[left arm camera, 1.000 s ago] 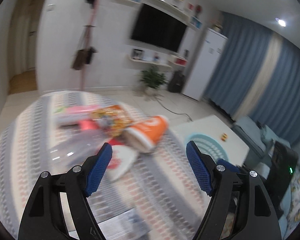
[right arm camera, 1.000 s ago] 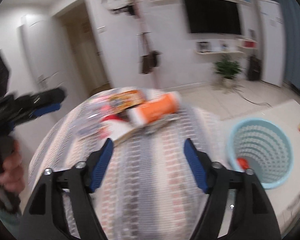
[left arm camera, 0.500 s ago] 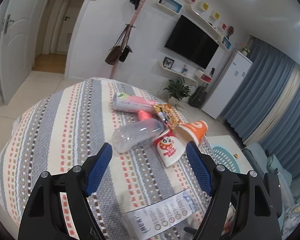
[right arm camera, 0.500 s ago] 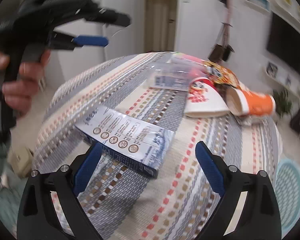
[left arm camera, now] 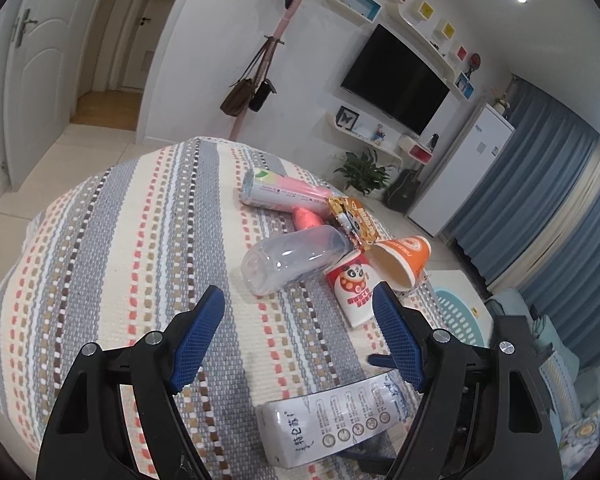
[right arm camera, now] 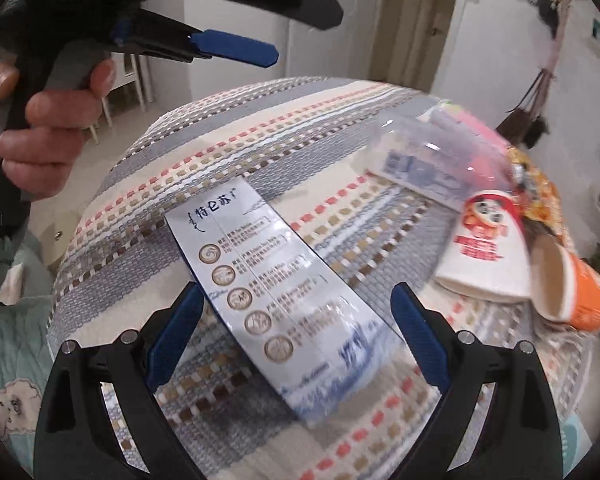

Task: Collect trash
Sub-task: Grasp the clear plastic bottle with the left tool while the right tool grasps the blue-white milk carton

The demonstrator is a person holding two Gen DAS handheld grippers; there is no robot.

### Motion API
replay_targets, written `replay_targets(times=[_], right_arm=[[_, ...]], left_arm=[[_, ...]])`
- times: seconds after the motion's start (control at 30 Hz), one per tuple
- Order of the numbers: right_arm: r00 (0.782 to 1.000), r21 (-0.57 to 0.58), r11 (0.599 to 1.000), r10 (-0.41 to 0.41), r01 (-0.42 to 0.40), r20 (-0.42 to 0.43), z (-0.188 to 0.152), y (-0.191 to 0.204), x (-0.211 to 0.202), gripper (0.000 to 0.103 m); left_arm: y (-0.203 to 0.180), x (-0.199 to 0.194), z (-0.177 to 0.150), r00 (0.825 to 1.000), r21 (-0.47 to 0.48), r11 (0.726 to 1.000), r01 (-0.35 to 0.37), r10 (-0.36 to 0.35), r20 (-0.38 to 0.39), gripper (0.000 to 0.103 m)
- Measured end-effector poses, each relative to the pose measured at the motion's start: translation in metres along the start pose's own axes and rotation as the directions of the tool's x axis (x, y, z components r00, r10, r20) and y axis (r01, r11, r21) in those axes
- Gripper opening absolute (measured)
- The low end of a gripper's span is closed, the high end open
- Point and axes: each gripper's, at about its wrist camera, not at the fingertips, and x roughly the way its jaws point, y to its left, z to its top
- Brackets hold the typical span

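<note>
A long white and blue milk carton (right arm camera: 276,292) lies flat on the striped tablecloth (right arm camera: 260,128); it also shows in the left wrist view (left arm camera: 332,424). My right gripper (right arm camera: 296,336) is open, its fingers straddling the carton's near end just above it. My left gripper (left arm camera: 300,336) is open and empty above the cloth; it shows in the right wrist view (right arm camera: 236,46) held high at the left. Beyond lie a clear plastic bottle (left arm camera: 292,258), a white panda cup (left arm camera: 354,288), an orange cup (left arm camera: 400,258), a pink can (left arm camera: 284,194) and a snack wrapper (left arm camera: 352,220).
A light blue laundry-style basket (left arm camera: 460,316) stands on the floor past the table's right edge. A coat stand (left arm camera: 268,60), TV wall and blue curtains lie behind. The person's hand (right arm camera: 40,136) grips the left tool.
The right gripper swung from the far table side down over the milk carton and closed in on it. The left gripper pulled back and steadied, facing the pile of trash.
</note>
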Motion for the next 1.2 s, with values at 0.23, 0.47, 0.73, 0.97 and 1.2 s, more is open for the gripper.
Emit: replay_targets(times=[0.23, 0.47, 0.73, 0.97, 1.2], right_arm=[[0.997, 0.063, 0.995, 0.073, -0.073, -0.004, 0.002, -0.001, 0.010, 0.056], [0.998, 0.196, 0.981, -0.026, 0.014, 0.059, -0.024, -0.004, -0.020, 0.051], [0.979, 0.398, 0.909, -0.178, 0.126, 0.097, -0.059, -0.019, -0.065, 0.051], [0.962, 0.480, 0.856, -0.261, 0.191, 0.082, -0.079, -0.036, -0.086, 0.051], [0.950, 0.537, 0.809, -0.309, 0.241, 0.038, -0.087, -0.037, -0.085, 0.051]], left_arm=[[0.009, 0.009, 0.002, 1.000, 0.002, 1.000, -0.015, 0.015, -0.018, 0.074], [0.000, 0.045, 0.017, 0.996, 0.110, 0.994, -0.002, 0.011, -0.087, 0.074], [-0.024, 0.118, 0.044, 0.983, 0.322, 0.947, 0.003, 0.056, -0.173, 0.075], [-0.048, 0.161, 0.032, 0.949, 0.503, 0.864, 0.005, 0.154, -0.274, 0.075], [-0.065, 0.161, 0.020, 0.932, 0.566, 0.824, -0.037, 0.233, -0.279, 0.053]])
